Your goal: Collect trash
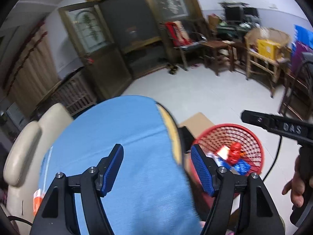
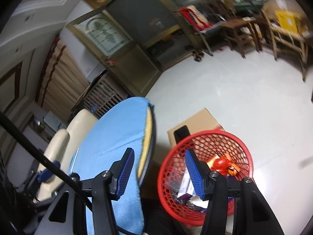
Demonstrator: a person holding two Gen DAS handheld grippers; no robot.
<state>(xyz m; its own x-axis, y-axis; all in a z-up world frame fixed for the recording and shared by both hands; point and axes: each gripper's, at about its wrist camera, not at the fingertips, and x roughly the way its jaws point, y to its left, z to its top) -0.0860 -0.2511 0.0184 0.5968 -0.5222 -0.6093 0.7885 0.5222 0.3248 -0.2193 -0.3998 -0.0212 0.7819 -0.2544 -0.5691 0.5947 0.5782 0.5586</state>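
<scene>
Blue-clothed table (image 1: 121, 137) beside red basket (image 1: 256, 143); both grippers' fingers (image 1: 112, 168) apart, empty.

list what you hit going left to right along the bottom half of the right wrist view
cream chair → blue tablecloth → cardboard box → red mesh basket → bare white floor

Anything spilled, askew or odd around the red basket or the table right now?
One thing: the blue cloth stops short at the table's far edge, frayed, leaving the yellowish tabletop rim bare. Trash sits inside the red basket beside the table; none shows on the floor around it. Both grippers hold nothing.
</scene>
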